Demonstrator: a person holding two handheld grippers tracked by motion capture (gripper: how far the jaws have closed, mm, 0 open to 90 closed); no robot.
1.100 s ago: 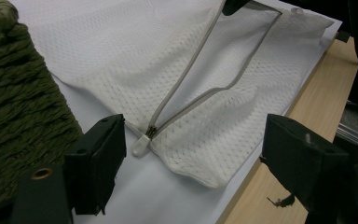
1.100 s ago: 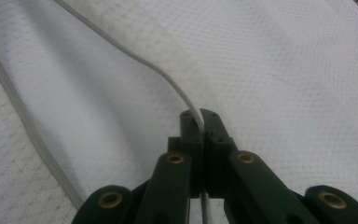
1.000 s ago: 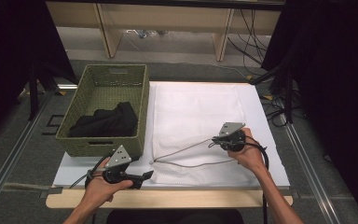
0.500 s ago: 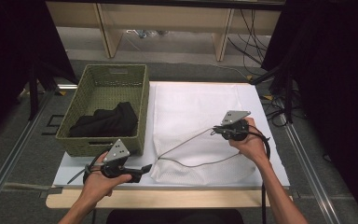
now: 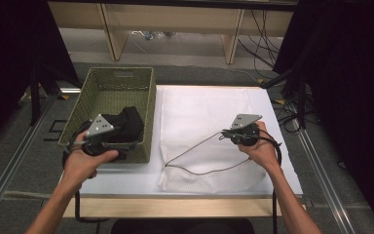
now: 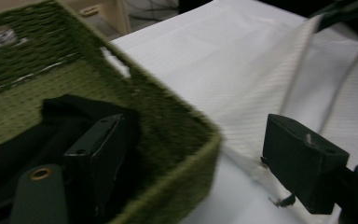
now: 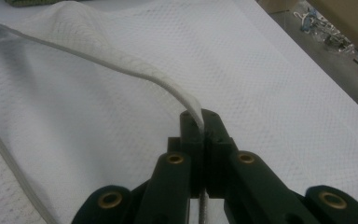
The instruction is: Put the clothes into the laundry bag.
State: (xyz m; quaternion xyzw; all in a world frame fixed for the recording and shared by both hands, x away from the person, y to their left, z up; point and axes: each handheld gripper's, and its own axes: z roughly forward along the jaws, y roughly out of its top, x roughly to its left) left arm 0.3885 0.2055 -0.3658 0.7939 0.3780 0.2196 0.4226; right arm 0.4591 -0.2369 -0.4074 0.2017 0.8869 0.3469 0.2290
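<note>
A white mesh bag lies flat on the table, its mouth toward me. My right gripper is shut on the upper rim of the bag's mouth and holds that rim lifted off the lower layer. In the right gripper view the rim runs straight into my right gripper. My left gripper hovers at the near right corner of the green woven basket. My left gripper is open wide and holds nothing: one jaw is over the black garment in the basket, the other over the bag.
The basket stands on the table's left side, against the bag's left edge. A bare strip of the white tabletop runs along the front. Cables hang off the table's right side, and wooden frame legs stand behind it.
My left gripper has risen from the bag's near left corner and moved left and away, up to the basket's corner. My right gripper has lifted the bag's rim slightly.
</note>
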